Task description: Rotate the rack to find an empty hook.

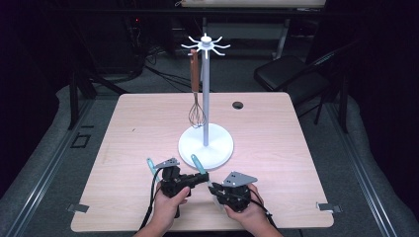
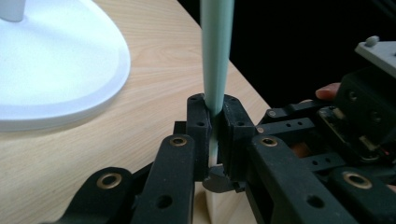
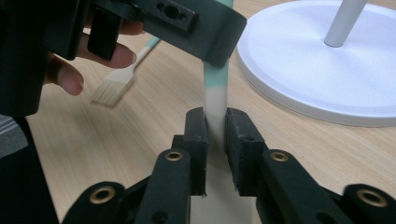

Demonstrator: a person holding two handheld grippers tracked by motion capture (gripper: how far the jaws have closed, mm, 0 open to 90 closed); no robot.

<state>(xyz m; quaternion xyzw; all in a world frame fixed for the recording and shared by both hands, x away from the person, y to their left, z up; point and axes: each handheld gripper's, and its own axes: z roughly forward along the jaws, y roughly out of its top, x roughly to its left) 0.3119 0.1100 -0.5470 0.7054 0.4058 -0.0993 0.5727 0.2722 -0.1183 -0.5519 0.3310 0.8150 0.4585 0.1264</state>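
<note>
Mint-green utensil (image 2: 217, 56) sits clamped between the closed jaws of the left gripper (image 2: 217, 105). Just beside it, the right gripper (image 3: 216, 116) grips the utensil's cream end. Uneven pulling may twist it loose. Beyond the jaws, the stand base (image 2: 70, 93) risks a knock.

The utensil (image 2: 215, 60) in the grippers is showing a pale mint-green handle fading to cream at its lower end. The stand (image 1: 206, 143) is looking plain white, base and pole alike. The whisk (image 1: 196, 94) hanging from it is wearing a reddish-brown handle over dark wires. The table (image 1: 276, 143) is glowing light wood-grain. Both grippers' jaws are showing matte black.
</note>
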